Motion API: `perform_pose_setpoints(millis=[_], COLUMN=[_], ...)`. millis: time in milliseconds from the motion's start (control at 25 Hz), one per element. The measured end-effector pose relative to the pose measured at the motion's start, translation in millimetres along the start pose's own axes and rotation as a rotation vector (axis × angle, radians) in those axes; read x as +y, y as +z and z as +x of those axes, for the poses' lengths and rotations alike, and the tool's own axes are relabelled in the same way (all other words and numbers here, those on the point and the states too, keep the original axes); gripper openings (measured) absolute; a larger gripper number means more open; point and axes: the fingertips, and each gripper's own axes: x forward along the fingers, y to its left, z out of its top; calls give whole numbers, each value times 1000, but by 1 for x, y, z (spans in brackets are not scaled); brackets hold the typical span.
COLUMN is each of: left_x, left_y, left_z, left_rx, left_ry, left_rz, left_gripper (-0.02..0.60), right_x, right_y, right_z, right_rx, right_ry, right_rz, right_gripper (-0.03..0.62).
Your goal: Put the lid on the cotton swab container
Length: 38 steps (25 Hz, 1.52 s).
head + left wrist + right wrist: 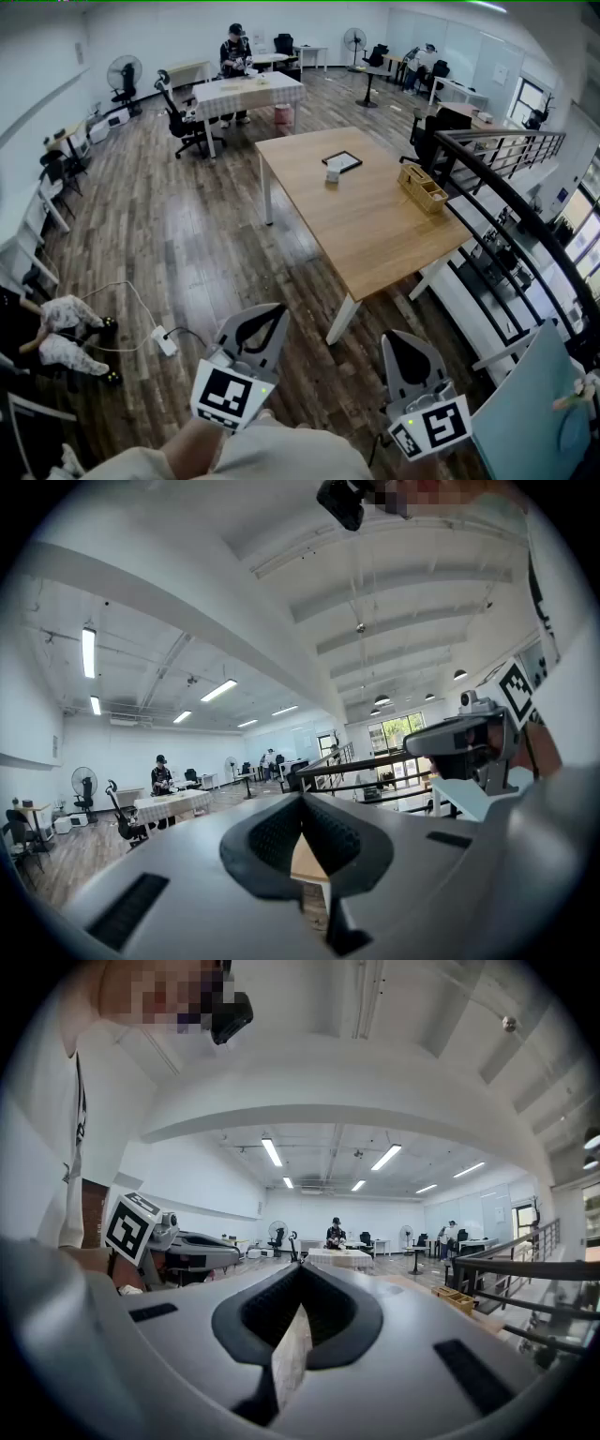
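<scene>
My left gripper (267, 323) and right gripper (405, 352) sit low in the frame, each with its jaws pressed together on nothing, both pointing up the frame. The wooden table (375, 234) lies above them, its long axis running from the near corner just above my right gripper toward the upper middle. The small white container (333, 172), which I take for the cotton swab one (too small to tell whether a lid is on it), stands at the far end, just beside a dark flat tray (342, 161), well apart from both grippers. The floor left of the table is open; the railing (506, 202) crowds the right side.
</scene>
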Motion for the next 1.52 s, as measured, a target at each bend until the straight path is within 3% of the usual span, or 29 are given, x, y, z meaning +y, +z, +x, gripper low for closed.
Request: perform_pose_setpoints(millis=[360,800,1200,1520], left_x=[-19,-28,-7,50], left_y=[-1,-9,-20,-32], left_z=[9,8,30,70], left_rx=[1,38,42,36], left_ry=[-8,21,16,21], left_rz=[26,5,-13,-25], left_gripper=[21,21,21,21], right_x=[-16,-16,-29,-46], right_y=[-9,-25,-40,-48], right_z=[-13,-15,19,90], right_rx=[-14,13,35,67], right_ry=[6,61,59,54], right_rz=[39,58,61,48], right_gripper=[26,26,26,26])
